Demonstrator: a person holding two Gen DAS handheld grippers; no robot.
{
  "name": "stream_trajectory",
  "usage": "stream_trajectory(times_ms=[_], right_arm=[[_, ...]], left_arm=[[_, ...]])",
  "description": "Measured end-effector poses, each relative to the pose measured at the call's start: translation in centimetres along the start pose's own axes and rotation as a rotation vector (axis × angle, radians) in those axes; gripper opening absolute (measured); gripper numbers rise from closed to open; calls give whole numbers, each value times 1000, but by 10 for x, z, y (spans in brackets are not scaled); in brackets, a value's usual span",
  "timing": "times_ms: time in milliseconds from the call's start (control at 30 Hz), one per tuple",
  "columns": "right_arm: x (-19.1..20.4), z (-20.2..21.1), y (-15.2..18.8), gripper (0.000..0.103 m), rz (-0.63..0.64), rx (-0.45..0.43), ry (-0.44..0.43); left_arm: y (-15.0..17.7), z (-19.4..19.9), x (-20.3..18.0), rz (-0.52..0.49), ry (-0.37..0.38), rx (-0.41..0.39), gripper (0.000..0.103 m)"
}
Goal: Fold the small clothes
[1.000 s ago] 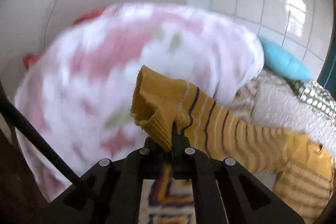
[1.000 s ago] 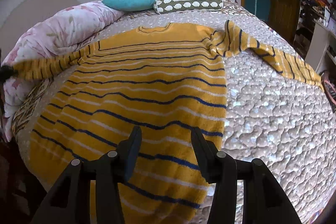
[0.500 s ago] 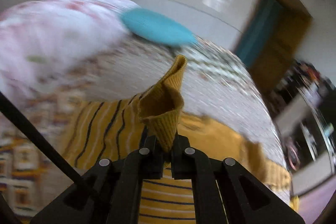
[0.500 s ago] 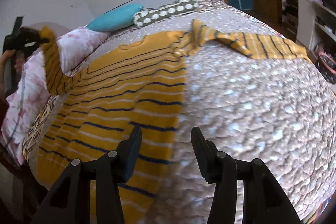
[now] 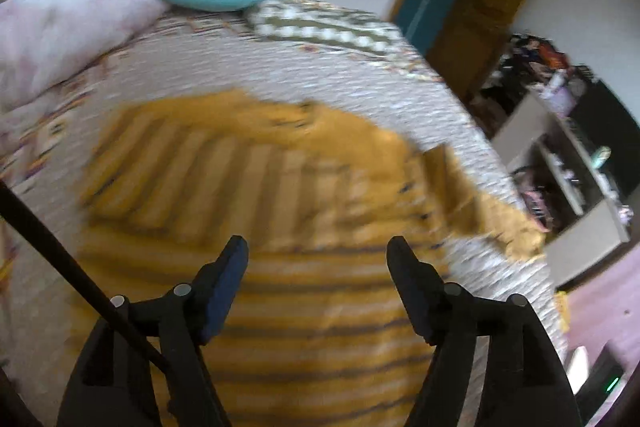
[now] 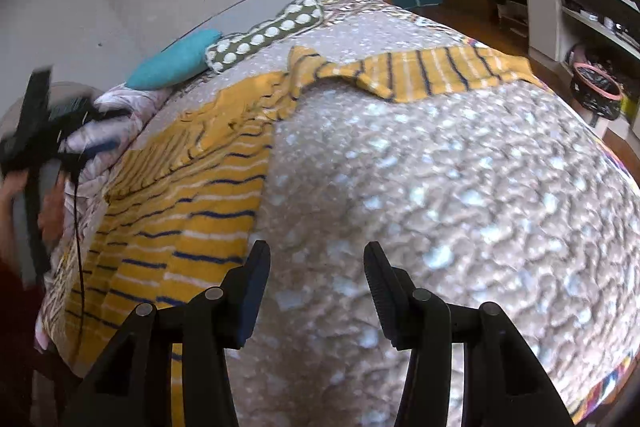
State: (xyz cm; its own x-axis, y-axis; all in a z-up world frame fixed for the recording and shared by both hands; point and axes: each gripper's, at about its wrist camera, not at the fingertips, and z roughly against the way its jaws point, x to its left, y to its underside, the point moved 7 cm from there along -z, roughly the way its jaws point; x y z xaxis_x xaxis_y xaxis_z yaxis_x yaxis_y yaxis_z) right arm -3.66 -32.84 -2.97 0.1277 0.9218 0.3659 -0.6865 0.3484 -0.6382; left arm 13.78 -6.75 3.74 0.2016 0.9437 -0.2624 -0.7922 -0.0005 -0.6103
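Both my tongs gape wide, holding nothing. The sweater (image 6: 192, 203) lies flat on the bed (image 6: 460, 187); its unfolded sleeve (image 6: 432, 75) runs out rightward, ahead of my right tongs (image 6: 316, 287). Left tongs (image 5: 316, 279) hover over the body, so the right looks nearer that sleeve.

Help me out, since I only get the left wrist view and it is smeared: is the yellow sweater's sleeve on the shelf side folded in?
Observer: No. The right wrist view shows that outstretched sleeve lying flat on the bedspread, pointing away from the sweater.
Operator: Where is the right gripper?
Observer: The right gripper is open and empty, above bare bedspread just beside the sweater's side edge.
Operator: And the other sleeve?
Observer: The folded sleeve lies slantwise across the sweater's upper body, with its navy stripes crossing those beneath.
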Motion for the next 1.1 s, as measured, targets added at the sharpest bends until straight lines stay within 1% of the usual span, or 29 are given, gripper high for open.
stream_trajectory(times_ms=[67,133,200,233,300,400,433,467,533,633,667,700,733,800,867,933,967,1000,1033,1067,1100], right_arm=[[22,-6,-10,53,46,-6,-29],[45,-17,-20,53,88,-5,-53],[69,-36,-37,53,114,4,-76],[79,-49,-43,53,104,18,-82],[98,-81,-59,53,67,57,-127],[113,-132,-67,53,-77,169,-233],[115,-148,-68,53,-117,200,-238],[116,-163,-68,53,-147,225,-222],[116,-184,-68,53,-171,245,-166],[118,-199,-81,53,-188,211,-98],[119,-203,-86,48,-194,208,-88],[121,-206,-90,17,-196,209,-86],[123,-208,-94,6,-195,218,-91],[125,-202,-103,6,-175,189,-91],[121,-193,-110,6,-141,155,-58],[108,-193,-116,6,-122,137,9],[102,-194,-117,6,-102,129,60],[95,-196,-118,7,-79,126,112],[89,-197,-116,8,-65,137,137],[84,-198,-114,11,-62,156,135],[81,-196,-112,12,-74,169,109]], left_arm=[[24,19,34,-3,-90,-8,71],[45,37,59,13,-164,-20,71],[67,59,85,55,-212,-39,71],[80,70,98,88,-227,-49,71],[100,87,115,148,-234,-61,72],[126,103,136,225,-219,-65,74],[132,107,142,240,-222,-65,74],[137,111,151,254,-232,-65,74],[144,117,162,274,-244,-70,74],[148,126,180,307,-264,-88,74],[149,128,186,320,-269,-94,74],[148,129,189,325,-270,-97,74],[147,130,191,327,-272,-101,74],[145,130,193,313,-294,-107,74],[144,126,194,293,-321,-104,74],[146,116,193,284,-330,-83,74],[147,111,193,280,-329,-72,74],[149,107,190,277,-330,-61,74],[152,101,188,269,-329,-48,74],[156,94,185,253,-331,-32,74],[159,89,184,241,-337,-19,74]])
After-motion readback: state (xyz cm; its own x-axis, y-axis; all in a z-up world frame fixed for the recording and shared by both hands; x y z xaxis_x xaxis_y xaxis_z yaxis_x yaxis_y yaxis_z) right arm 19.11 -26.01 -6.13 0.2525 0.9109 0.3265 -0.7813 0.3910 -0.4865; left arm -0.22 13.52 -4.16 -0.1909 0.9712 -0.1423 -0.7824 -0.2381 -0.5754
